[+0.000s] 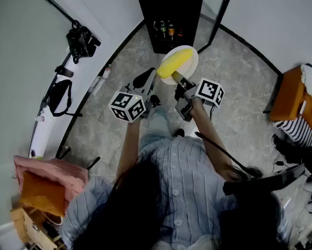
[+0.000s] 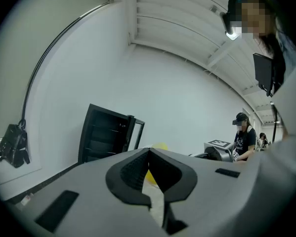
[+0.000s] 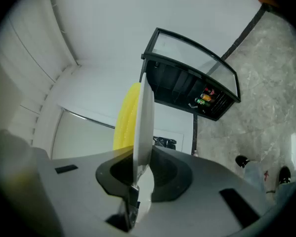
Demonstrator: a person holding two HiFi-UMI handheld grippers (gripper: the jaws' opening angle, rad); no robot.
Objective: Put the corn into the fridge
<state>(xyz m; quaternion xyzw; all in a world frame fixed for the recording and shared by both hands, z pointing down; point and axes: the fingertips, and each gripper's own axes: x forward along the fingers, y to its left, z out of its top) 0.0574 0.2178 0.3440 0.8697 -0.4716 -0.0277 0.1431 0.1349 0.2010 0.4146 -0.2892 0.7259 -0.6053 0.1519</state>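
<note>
Marble floor (image 1: 239, 113) beneath right claw (image 1: 176, 78) clamping plate (image 1: 192, 66) bearing corn (image 1: 175, 61).

The plate (image 3: 140, 127) is smooth, white, faintly glossy. The corn (image 1: 174, 62) is smooth, matt yellow. The fridge (image 3: 182, 88) is matt black, its door (image 3: 187, 51) clear glass. The floor (image 1: 234, 103) is grey marbled stone. The shirt (image 1: 182, 181) is striped cloth.

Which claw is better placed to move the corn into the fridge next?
Right. The right claw grips the white plate carrying the corn, facing the open fridge. The left claw is shut on nothing, beside the plate.
</note>
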